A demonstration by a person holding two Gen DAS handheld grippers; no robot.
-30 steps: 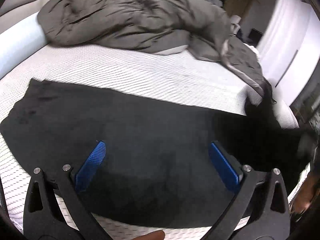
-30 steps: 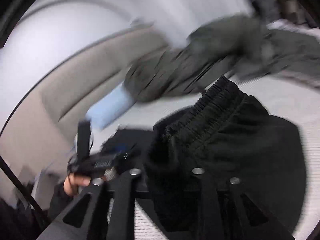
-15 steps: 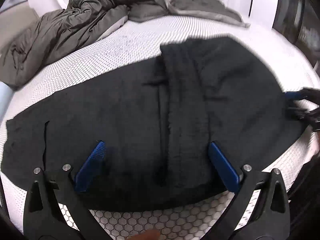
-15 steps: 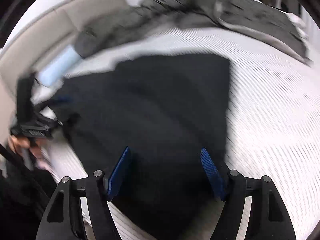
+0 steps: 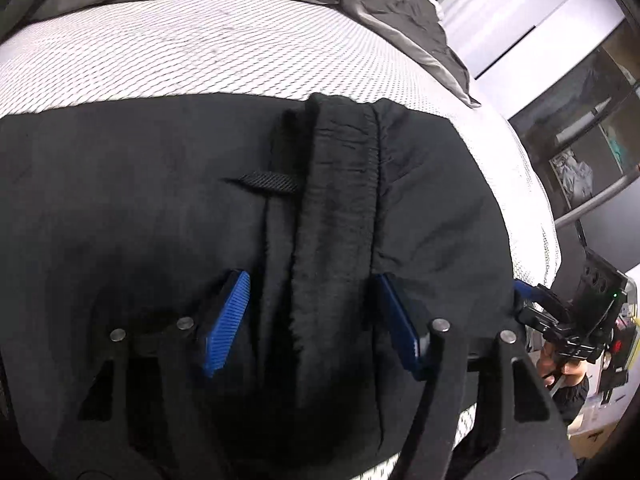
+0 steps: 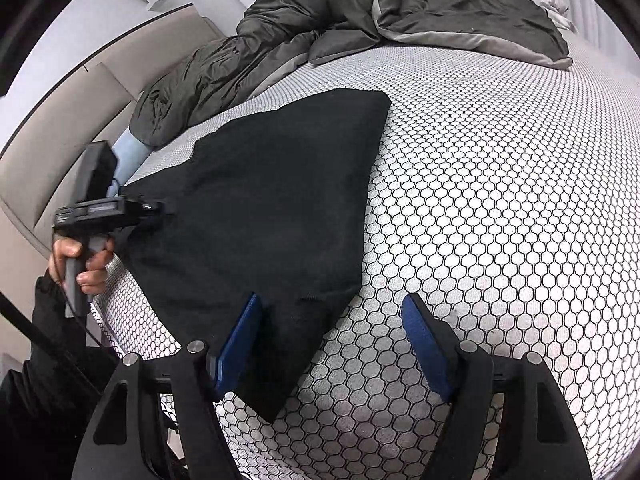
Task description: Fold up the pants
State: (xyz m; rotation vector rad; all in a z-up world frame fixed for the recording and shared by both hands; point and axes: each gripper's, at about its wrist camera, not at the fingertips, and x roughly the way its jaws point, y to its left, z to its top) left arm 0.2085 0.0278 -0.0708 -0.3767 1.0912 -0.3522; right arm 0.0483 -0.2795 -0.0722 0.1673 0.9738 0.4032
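The black pants (image 5: 140, 208) lie folded over on the white honeycomb mattress (image 5: 180, 48). Their gathered waistband (image 5: 340, 200) runs down the middle of the left wrist view. My left gripper (image 5: 312, 316) is open, its blue pads either side of the waistband's near end, low over the cloth. In the right wrist view the pants (image 6: 272, 208) lie flat as a dark wedge. My right gripper (image 6: 332, 344) is open and empty over their near corner, left pad above cloth, right pad above bare mattress. The left gripper also shows in the right wrist view (image 6: 156, 210) at the pants' far edge.
A crumpled grey duvet (image 6: 320, 28) is heaped along the back of the bed, with a pale blue pillow (image 6: 128, 152) and a beige headboard (image 6: 52, 168) at the left. The bed's right edge (image 5: 548, 240) drops toward shelves and a white wardrobe. The right gripper shows there (image 5: 532, 300).
The right gripper let go of the waistband after carrying it over onto the legs, and now hovers open. The left gripper moved in over the waistband, its jaws narrower than before.
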